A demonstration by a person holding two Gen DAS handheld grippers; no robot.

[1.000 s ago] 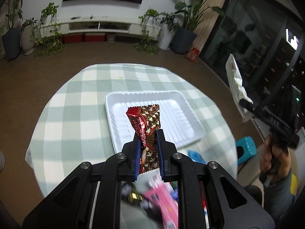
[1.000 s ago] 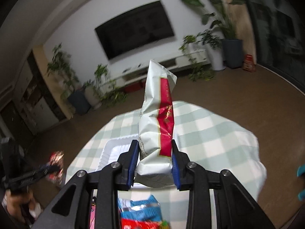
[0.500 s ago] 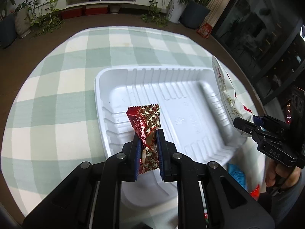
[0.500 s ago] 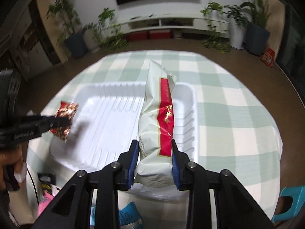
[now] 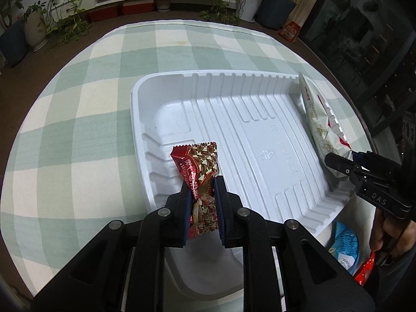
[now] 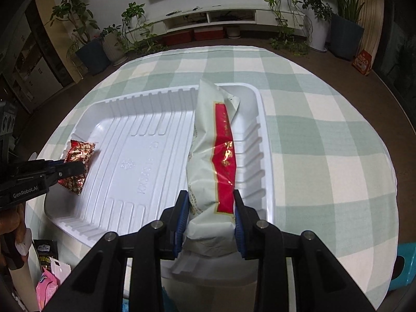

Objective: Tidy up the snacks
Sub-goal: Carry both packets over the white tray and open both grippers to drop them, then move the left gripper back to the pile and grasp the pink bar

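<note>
A white foam tray [image 5: 260, 140] [image 6: 145, 143] lies on the green-checked tablecloth. My left gripper [image 5: 202, 182] [image 6: 75, 169] holds a red patterned snack packet [image 5: 200, 161] [image 6: 78, 156] low over the tray's left end. Its jaws are opening slightly, and the packet stays between the pads. My right gripper [image 6: 209, 195] [image 5: 338, 161] is shut on a long white packet with a red stripe [image 6: 213, 143] [image 5: 319, 119]. That packet slants along the tray's right wall, with its far end down by the far corner.
Loose snacks lie off the tray's near edge: a blue packet [image 5: 343, 244], a red one [image 5: 364, 270], a pink one [image 6: 46, 288] and a dark one [image 6: 45, 254]. A teal stool [image 6: 403, 267] stands beside the round table. Potted plants line the far wall.
Both grippers have come down from above the table to the tray, each with its packet. The white packet's far end now reaches into the tray's right side.
</note>
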